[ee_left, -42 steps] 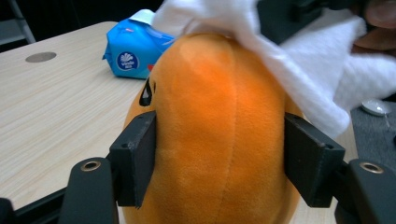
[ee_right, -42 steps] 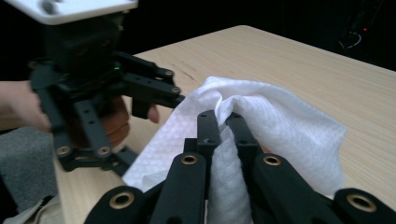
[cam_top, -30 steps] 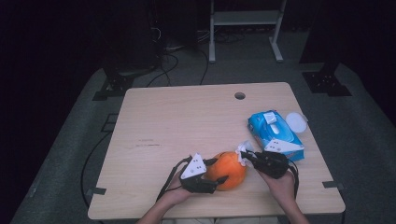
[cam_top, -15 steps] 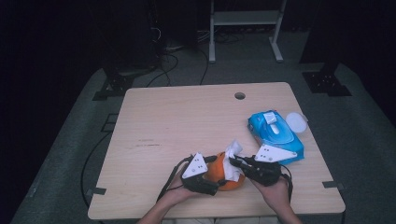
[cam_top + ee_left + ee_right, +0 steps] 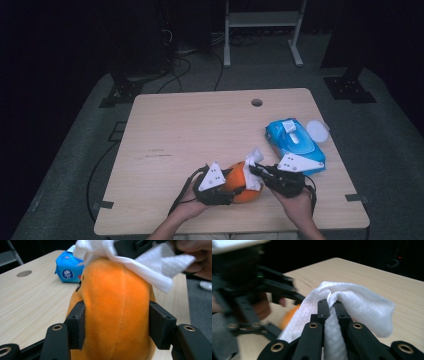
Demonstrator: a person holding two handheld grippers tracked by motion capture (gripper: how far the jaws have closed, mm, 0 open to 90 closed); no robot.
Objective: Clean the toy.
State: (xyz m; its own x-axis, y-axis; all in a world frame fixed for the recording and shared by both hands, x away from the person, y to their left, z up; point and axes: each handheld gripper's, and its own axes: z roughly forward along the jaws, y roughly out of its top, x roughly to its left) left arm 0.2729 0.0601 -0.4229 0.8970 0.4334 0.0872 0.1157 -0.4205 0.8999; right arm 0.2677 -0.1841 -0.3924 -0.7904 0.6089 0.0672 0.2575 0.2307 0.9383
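High view: on the table (image 5: 200,130), your left gripper (image 5: 235,186), jaws just closing, clamps one orange plush toy (image 5: 240,177) near the front edge — your right gripper (image 5: 256,170) pinches one white wipe (image 5: 252,157) against it.

left gripper (image 5: 235,189): grips orange plush (image 5: 239,181) | right gripper (image 5: 256,171): pinches white wipe (image 5: 253,159)

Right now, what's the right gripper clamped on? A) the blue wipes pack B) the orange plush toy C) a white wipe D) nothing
C: in the right gripper view the right gripper has its fingers pinched together on a white wipe, which drapes over the top of the orange plush toy; the blue wipes pack lies apart on the table.
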